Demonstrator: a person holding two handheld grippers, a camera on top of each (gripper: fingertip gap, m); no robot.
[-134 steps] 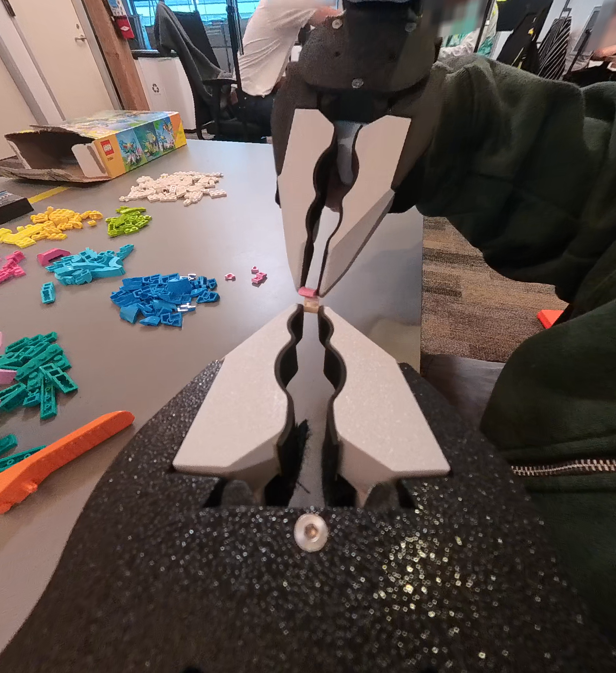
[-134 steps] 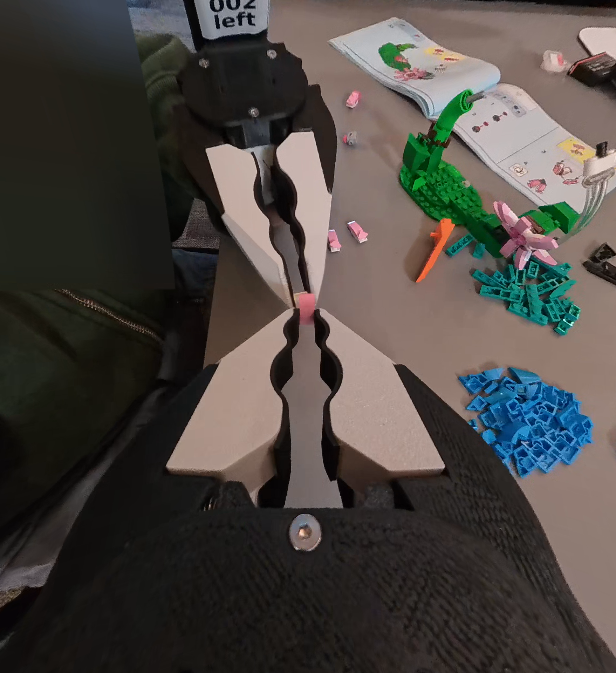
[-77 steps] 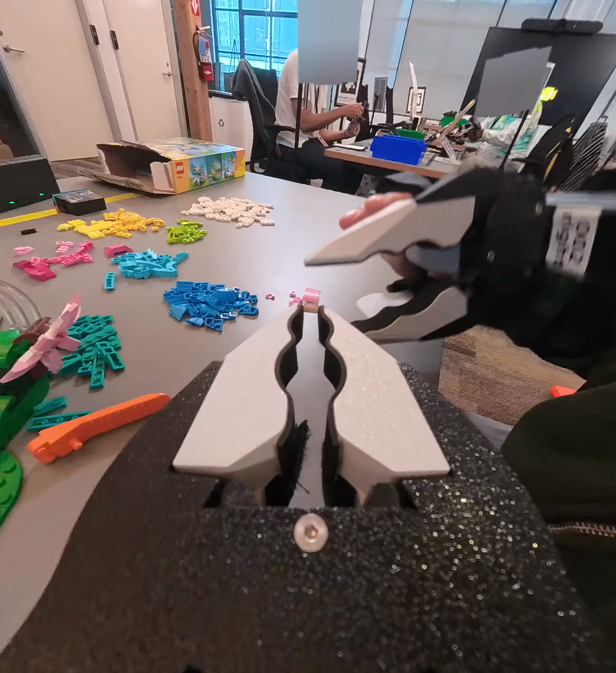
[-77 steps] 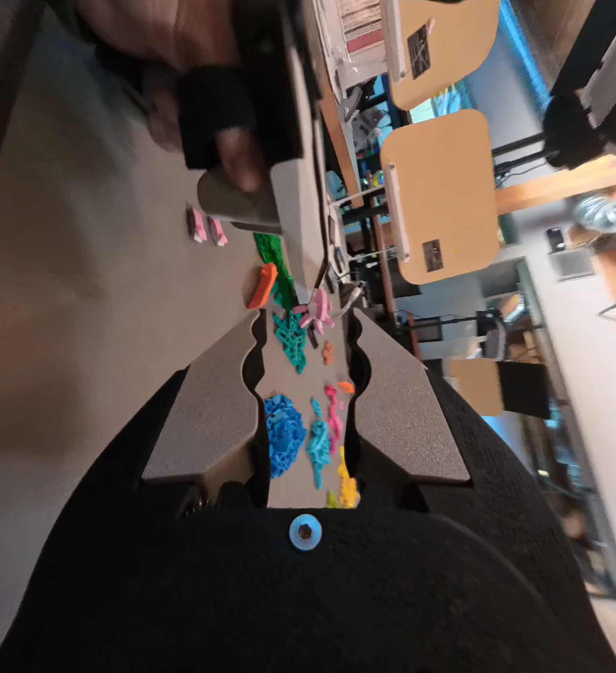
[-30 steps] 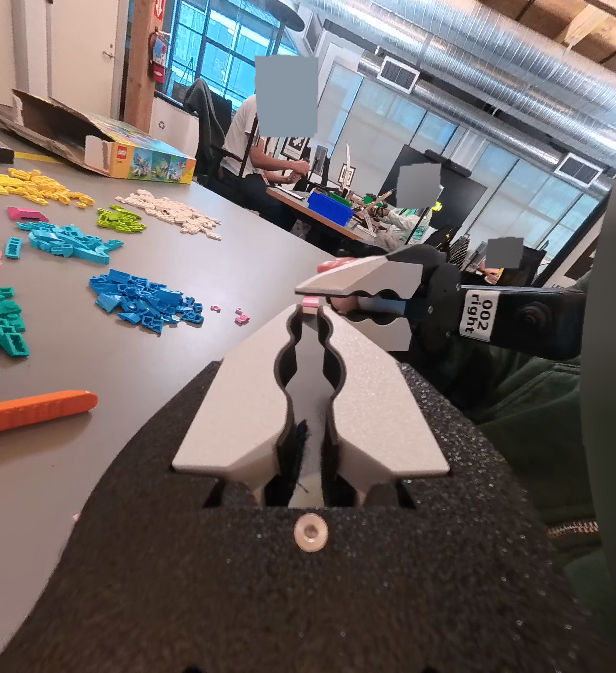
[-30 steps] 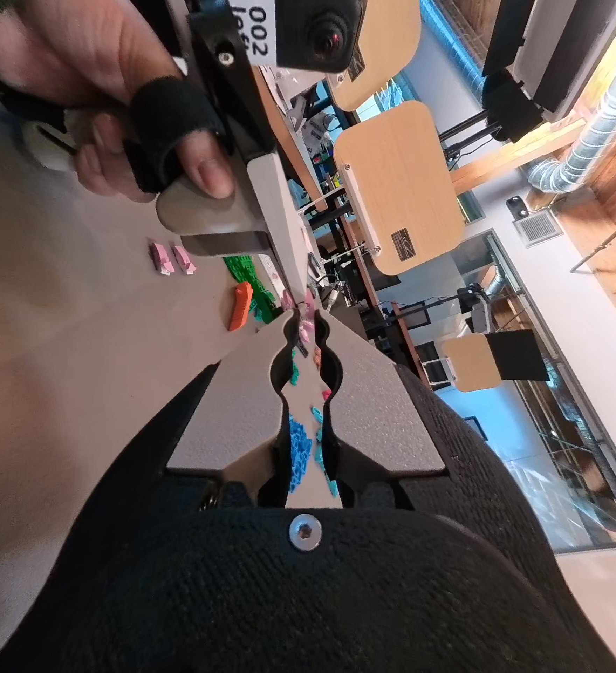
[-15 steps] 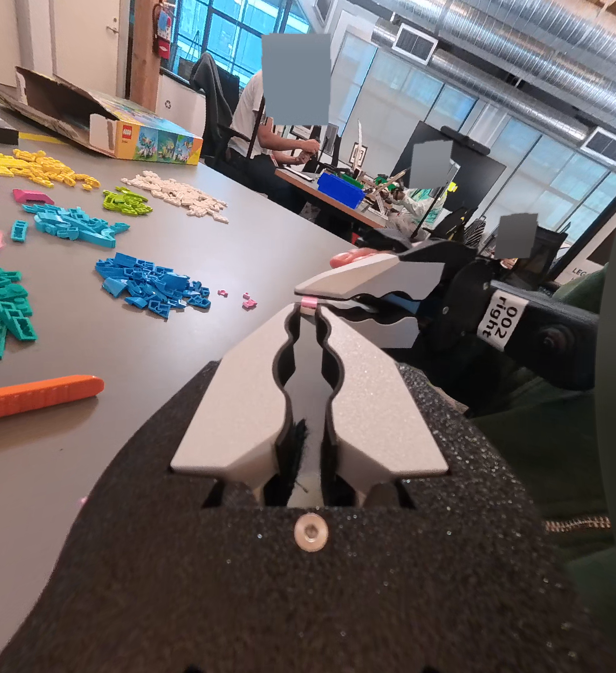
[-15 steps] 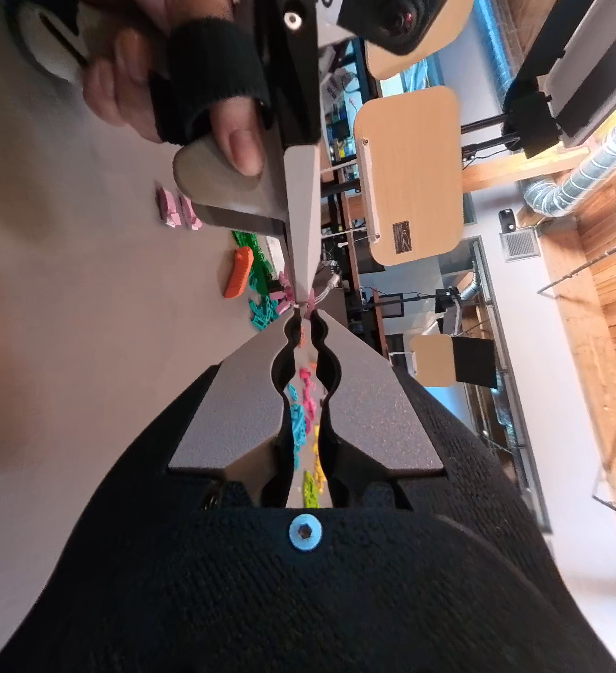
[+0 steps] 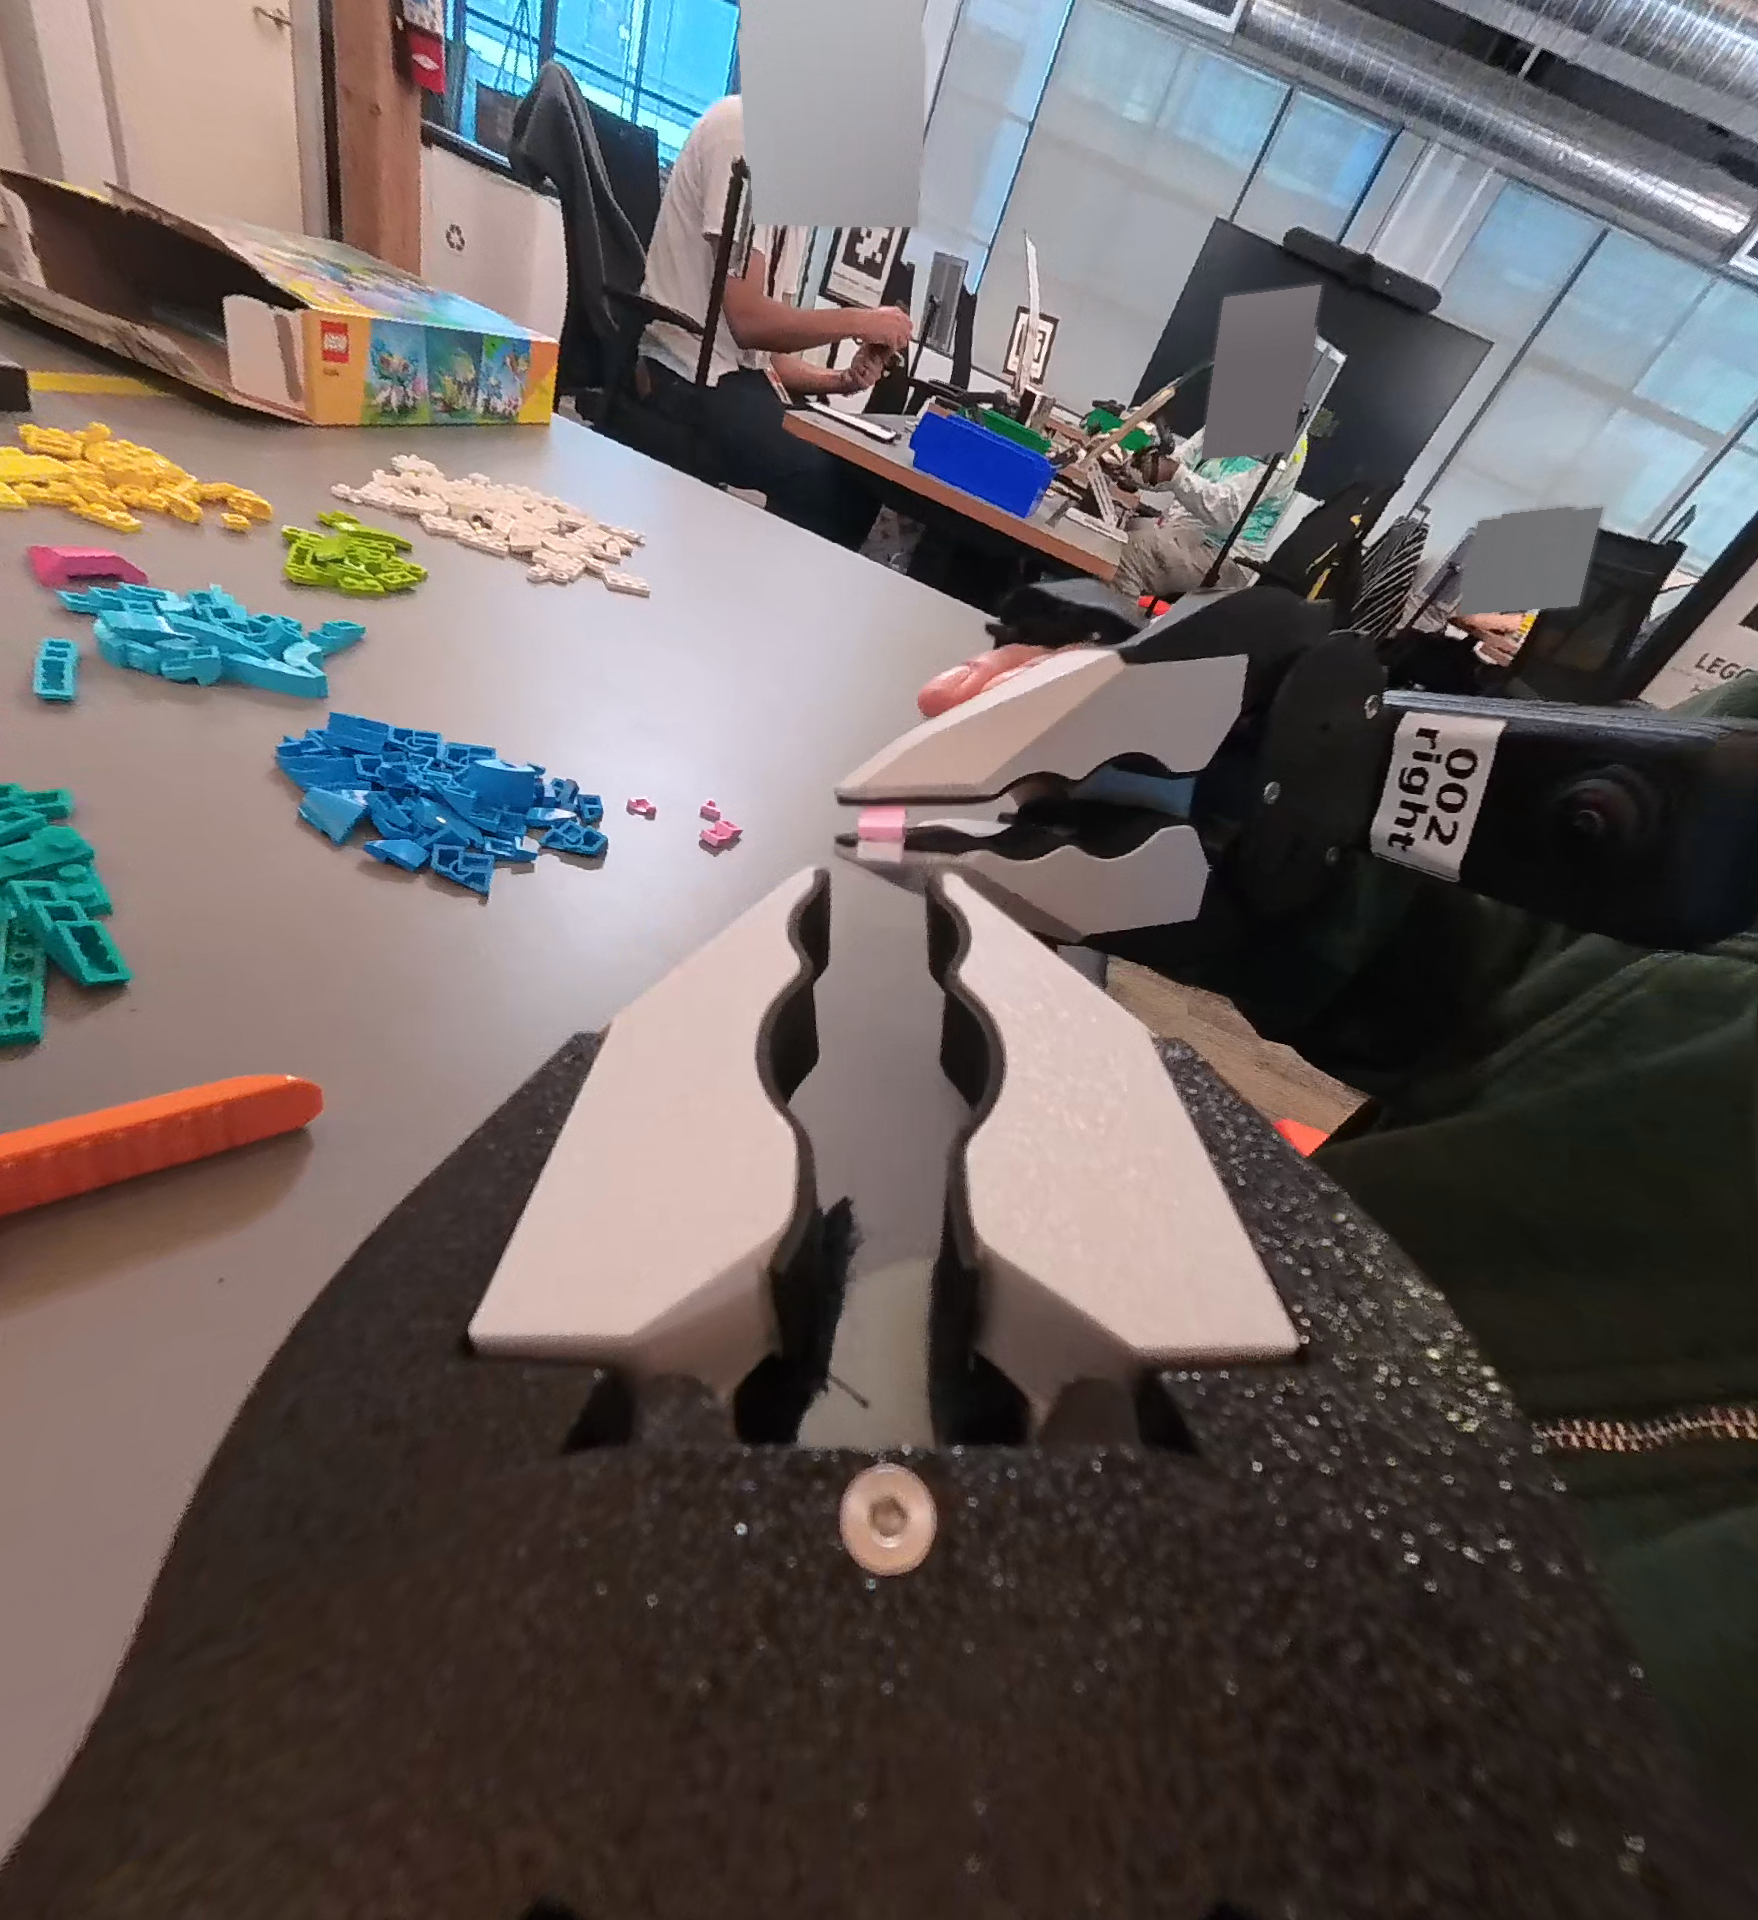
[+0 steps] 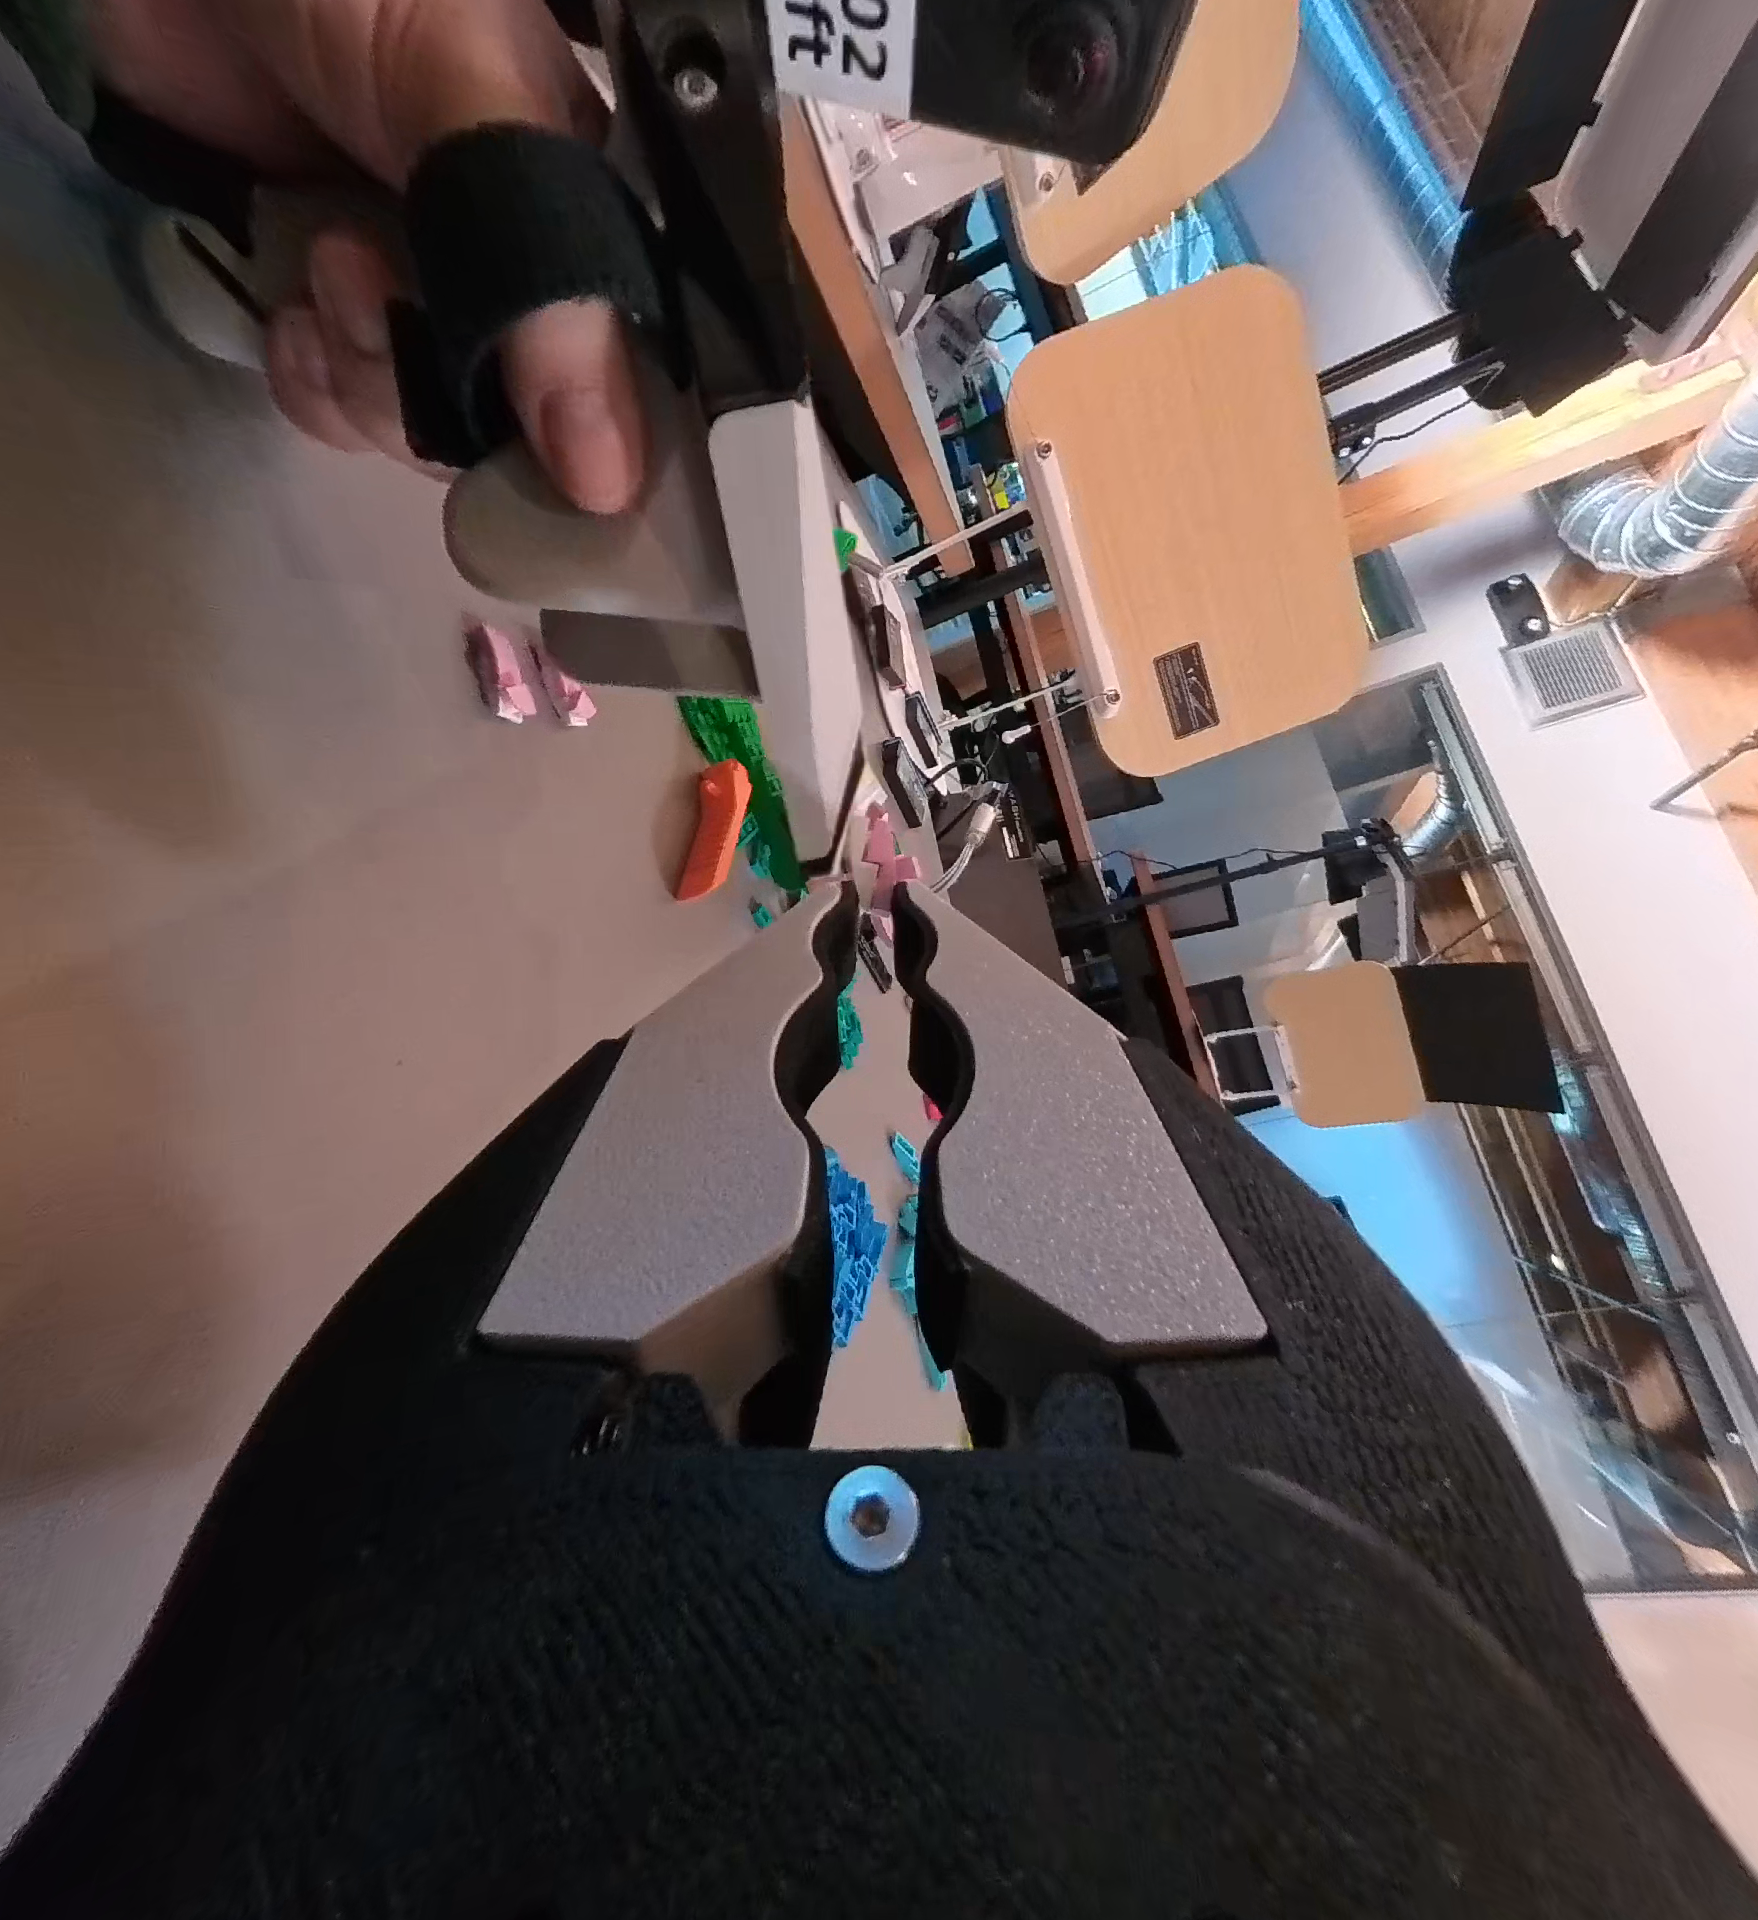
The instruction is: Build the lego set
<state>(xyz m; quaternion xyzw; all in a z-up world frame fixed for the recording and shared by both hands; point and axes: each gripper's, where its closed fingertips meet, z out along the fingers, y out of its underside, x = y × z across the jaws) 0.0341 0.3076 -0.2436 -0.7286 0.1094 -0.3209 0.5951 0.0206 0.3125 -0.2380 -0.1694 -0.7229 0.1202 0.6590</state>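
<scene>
Step in hand, as I judge it: a hand-over of the small pink piece (image 9: 880, 826), now pinched between the tips of the right gripper (image 9: 854, 821) above the near edge of the tabletop (image 9: 542, 935), while the left gripper (image 9: 875, 883) sits just below it, spread and empty. The next move likely calls for carrying the piece to the green build (image 10: 719, 727) without loosening the pinch. The left wrist view shows the pinch side-on and the blue brick pile (image 9: 428, 795); the right wrist view, rolled sideways, barely shows the piece but shows the build, the orange separator (image 10: 714, 826) and two loose pink bricks (image 10: 527, 675).
</scene>
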